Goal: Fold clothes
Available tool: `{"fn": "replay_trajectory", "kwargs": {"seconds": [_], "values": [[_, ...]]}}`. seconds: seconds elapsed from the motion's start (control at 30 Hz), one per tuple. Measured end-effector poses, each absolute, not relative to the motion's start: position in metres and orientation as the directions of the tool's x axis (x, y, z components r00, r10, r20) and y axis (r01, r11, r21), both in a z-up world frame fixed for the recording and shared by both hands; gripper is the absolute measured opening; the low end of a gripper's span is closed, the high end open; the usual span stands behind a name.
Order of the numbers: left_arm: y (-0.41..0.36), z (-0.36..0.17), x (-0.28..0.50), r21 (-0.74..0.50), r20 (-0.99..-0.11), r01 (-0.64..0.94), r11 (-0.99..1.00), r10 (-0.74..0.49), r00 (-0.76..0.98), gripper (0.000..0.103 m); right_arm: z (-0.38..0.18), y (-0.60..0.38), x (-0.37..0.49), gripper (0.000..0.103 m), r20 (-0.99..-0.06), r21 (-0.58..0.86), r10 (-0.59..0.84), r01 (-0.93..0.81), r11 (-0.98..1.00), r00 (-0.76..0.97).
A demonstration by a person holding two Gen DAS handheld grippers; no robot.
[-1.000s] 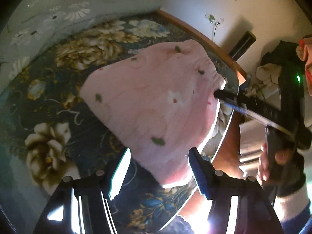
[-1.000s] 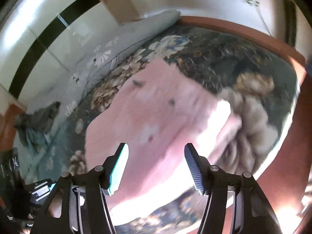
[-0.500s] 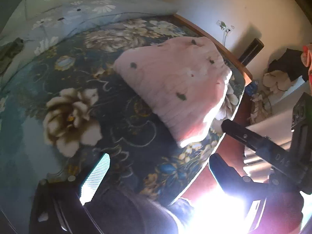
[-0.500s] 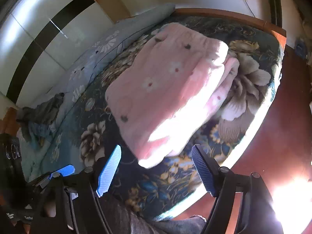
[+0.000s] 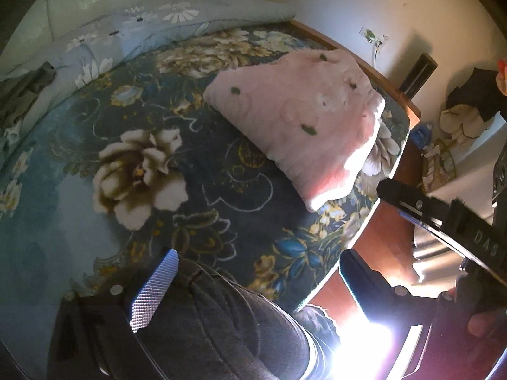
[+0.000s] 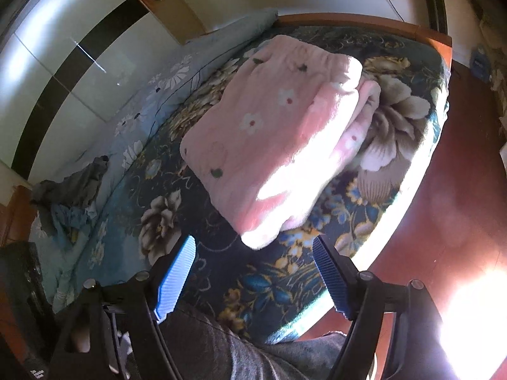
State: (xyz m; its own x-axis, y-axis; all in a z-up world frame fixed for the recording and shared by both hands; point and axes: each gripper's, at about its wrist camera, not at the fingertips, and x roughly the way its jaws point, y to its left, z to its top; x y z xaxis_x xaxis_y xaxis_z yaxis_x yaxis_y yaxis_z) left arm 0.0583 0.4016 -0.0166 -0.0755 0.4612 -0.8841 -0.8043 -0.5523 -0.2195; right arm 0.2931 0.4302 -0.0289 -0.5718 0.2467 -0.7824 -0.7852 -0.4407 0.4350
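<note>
A pink fleece garment with small flowers (image 5: 304, 120) lies folded in a thick rectangle on the dark floral bedspread (image 5: 177, 177), near the bed's far corner. It also shows in the right wrist view (image 6: 279, 145), with folded layers stacked at its right edge. My left gripper (image 5: 256, 288) is open and empty, well back from the garment, above the person's grey-trousered leg (image 5: 221, 332). My right gripper (image 6: 253, 278) is open and empty, just short of the garment's near corner.
A grey quilt with daisies (image 5: 133, 28) lies along the bed's far side. Crumpled grey and blue clothes (image 6: 69, 196) sit at the left. The wooden bed frame (image 6: 364, 19) and red-brown floor (image 6: 443, 205) lie to the right. Strong sun glare falls at lower right.
Both grippers have let go of the pink garment and pulled back toward the bed's near edge. The garment now lies folded and still on the bedspread.
</note>
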Motion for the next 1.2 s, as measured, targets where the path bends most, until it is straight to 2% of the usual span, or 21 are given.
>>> {"fn": "replay_trajectory", "kwargs": {"seconds": [0.1,0.2,0.7,1.2], "values": [[0.4,-0.016,0.058,-0.192,-0.888,-0.804,-0.562,0.449,-0.101,0.103,-0.031,0.426,0.296,0.078,-0.78,0.446,0.242,-0.784,-0.432,-0.577],[0.398,-0.016,0.055,-0.18,-0.89,-0.795,-0.579,0.44,-0.119,0.103,-0.033,0.422,0.297,0.101,-0.784,0.444,0.244,-0.791,-0.42,-0.57],[0.393,-0.002,0.058,-0.076,-0.88,-0.797,-0.599,0.416,-0.229,0.103,-0.025,0.411,0.294,0.103,-0.79,0.391,0.281,-0.8,-0.456,-0.546],[0.393,0.005,0.062,-0.059,-0.863,-0.794,-0.605,0.431,-0.265,0.103,-0.021,0.404,0.289,0.103,-0.793,0.367,0.281,-0.792,-0.489,-0.541]]}}
